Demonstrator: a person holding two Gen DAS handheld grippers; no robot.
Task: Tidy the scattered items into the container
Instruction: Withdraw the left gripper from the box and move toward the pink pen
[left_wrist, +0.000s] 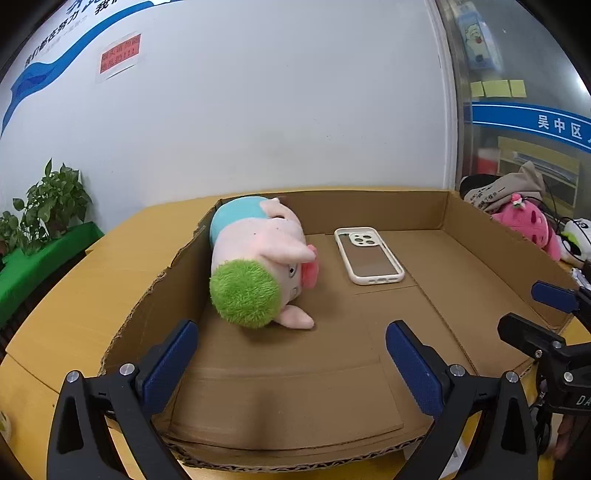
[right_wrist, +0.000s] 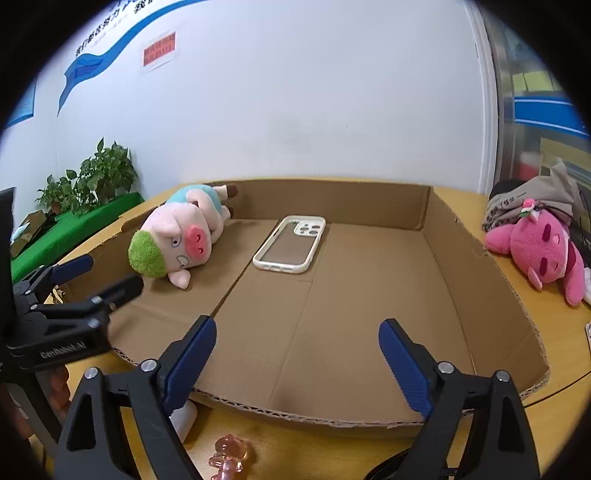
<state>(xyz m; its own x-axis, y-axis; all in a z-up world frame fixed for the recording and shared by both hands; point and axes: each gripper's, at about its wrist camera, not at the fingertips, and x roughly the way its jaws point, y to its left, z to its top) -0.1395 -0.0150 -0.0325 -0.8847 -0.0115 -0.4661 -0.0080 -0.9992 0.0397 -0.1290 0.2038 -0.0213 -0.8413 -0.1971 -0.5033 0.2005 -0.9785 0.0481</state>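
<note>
A shallow cardboard box (left_wrist: 476, 258) (right_wrist: 461, 266) lies on the yellow table. In it lie a pig plush with green hair (left_wrist: 255, 262) (right_wrist: 177, 236) at the left and a white phone case (left_wrist: 367, 255) (right_wrist: 290, 243) in the middle. My left gripper (left_wrist: 291, 354) is open and empty over the box's near left part; it also shows in the right wrist view (right_wrist: 99, 275). My right gripper (right_wrist: 297, 350) is open and empty over the box's near edge. A pink translucent item (right_wrist: 227, 456) and a white object (right_wrist: 184, 419) lie on the table just before the box.
A pink plush (right_wrist: 535, 247) (left_wrist: 524, 221) and a grey bag (right_wrist: 532, 195) lie on the table right of the box. Potted plants (left_wrist: 48, 206) (right_wrist: 92, 181) stand on a green ledge at the left. A white wall stands behind the table.
</note>
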